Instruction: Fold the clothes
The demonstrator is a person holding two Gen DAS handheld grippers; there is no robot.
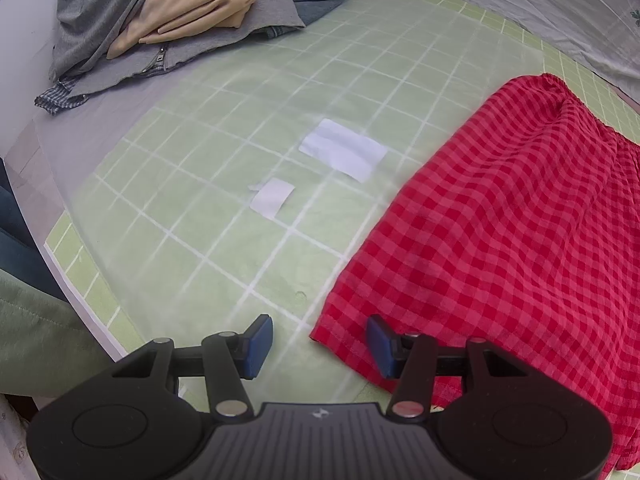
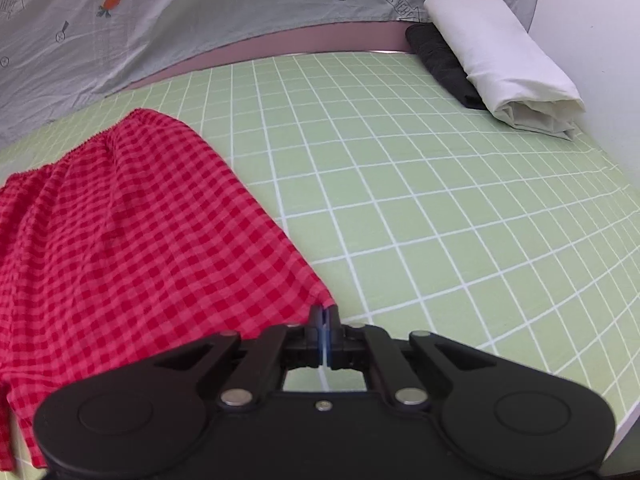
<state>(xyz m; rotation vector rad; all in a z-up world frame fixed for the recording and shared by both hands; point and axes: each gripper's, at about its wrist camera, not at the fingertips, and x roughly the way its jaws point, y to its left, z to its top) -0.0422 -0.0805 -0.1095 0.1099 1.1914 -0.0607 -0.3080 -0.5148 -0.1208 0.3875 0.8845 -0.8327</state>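
Observation:
A red checked garment [image 1: 500,220] with a gathered waistband lies flat on the green grid mat [image 1: 240,120]. My left gripper [image 1: 318,344] is open, its blue pads straddling the garment's near left corner just above the mat. In the right wrist view the same garment [image 2: 132,232] spreads to the left, and my right gripper [image 2: 323,320] is shut on its near right corner at the hem.
A pile of grey, tan and denim clothes [image 1: 172,20] sits at the mat's far left. Two white paper patches [image 1: 344,150] lie on the mat. Folded white [image 2: 504,64] and black [image 2: 440,64] items sit at the far right. A grey patterned sheet [image 2: 160,20] lies behind.

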